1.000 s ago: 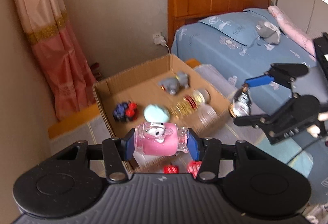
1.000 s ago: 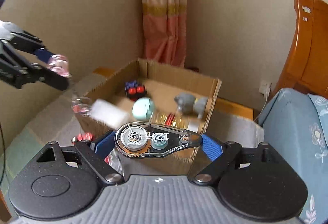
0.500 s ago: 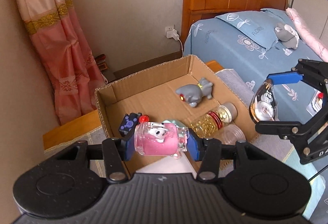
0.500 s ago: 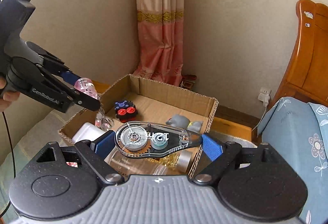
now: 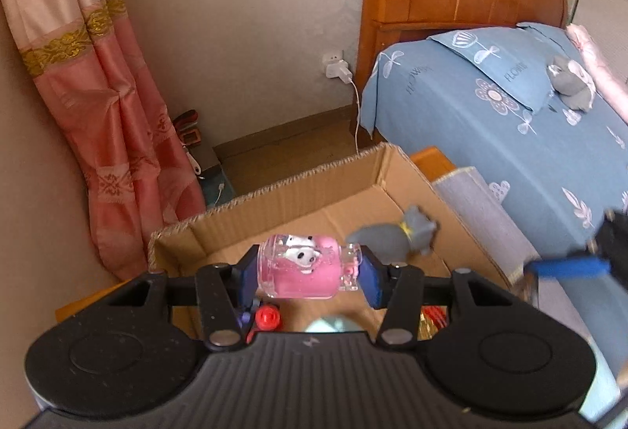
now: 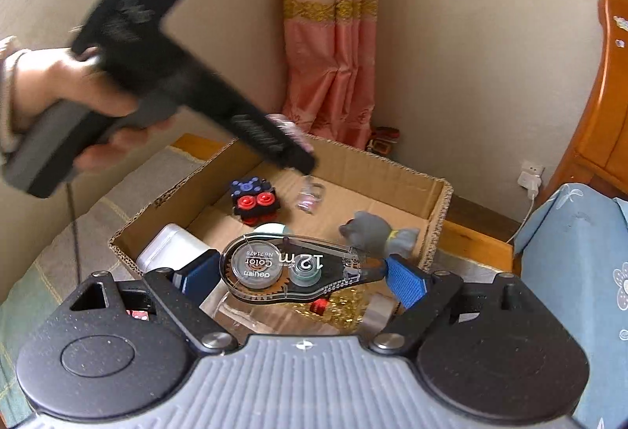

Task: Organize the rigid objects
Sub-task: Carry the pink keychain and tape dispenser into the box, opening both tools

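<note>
While both grippers hover over the cardboard box [image 5: 298, 193], each grips a toy.
Left gripper [image 5: 306, 272], now farther over the box than before, pinches the pink pig toy [image 5: 302, 268], jaws just easing; right gripper [image 6: 298, 272] clamps the correction tape dispenser [image 6: 290, 268].

Two close, downward-tilted wrist views, sharing the cardboard box [image 5: 274, 209].

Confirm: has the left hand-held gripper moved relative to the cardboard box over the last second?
Yes. The left hand-held gripper, shut on the pink toy, has advanced over the cardboard box, toward its far wall.
</note>
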The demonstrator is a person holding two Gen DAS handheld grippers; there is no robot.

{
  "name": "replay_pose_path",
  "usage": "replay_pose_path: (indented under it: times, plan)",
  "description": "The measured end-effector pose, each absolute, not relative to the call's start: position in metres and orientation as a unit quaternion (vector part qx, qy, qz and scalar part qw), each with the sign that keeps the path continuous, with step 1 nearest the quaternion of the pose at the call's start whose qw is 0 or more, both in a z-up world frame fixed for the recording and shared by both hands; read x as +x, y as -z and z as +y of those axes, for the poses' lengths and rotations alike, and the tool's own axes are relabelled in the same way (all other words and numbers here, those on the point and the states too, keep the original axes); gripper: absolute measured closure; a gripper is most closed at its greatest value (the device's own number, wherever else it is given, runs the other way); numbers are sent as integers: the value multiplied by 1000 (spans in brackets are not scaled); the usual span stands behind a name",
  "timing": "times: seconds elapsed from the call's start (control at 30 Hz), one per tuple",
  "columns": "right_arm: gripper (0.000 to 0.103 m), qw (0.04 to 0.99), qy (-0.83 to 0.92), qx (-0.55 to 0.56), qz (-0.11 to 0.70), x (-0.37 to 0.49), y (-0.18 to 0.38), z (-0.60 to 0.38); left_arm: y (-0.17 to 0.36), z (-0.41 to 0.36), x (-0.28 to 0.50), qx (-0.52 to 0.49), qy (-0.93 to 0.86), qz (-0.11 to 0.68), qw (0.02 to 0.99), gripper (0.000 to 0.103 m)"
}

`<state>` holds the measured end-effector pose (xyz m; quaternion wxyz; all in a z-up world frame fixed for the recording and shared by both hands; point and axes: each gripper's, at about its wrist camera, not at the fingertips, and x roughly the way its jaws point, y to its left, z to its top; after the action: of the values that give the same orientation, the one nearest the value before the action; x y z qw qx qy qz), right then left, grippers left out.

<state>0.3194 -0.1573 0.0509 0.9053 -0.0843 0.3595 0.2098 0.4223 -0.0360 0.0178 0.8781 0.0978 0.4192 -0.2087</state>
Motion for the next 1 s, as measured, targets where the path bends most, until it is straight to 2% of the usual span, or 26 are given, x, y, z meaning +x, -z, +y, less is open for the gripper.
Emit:
replay_pose_path:
  times: [0.07,0.1,0.17,0.43,0.67,0.73,0.77,1.0]
  plan:
    - [10,903,-215,-87,362,321,-49,-153,-15,-39,425,96,208,414,881,36]
    - [10,902,-218,-88,362,322,-47,-150,-16,-40,426,95,203,412,883,23]
    - [10,900,-223,-87,365,324,-45,-146,-19,-38,423,95,198,401,889,15]
    - [10,885,-263,-80,376,336,-36,-110,-34,-9,404,101,185,390,896,7]
    - [10,878,-280,-81,379,350,-30,-71,-41,31,383,103,150,387,904,7]
    - [6,879,-279,-79,377,353,-28,-65,-42,41,380,98,140,389,906,7]
    - [1,880,-277,-77,378,354,-28,-64,-42,46,377,94,137,390,906,7]
    - [0,889,-262,-73,368,332,-38,-71,-40,67,350,74,115,385,913,7]
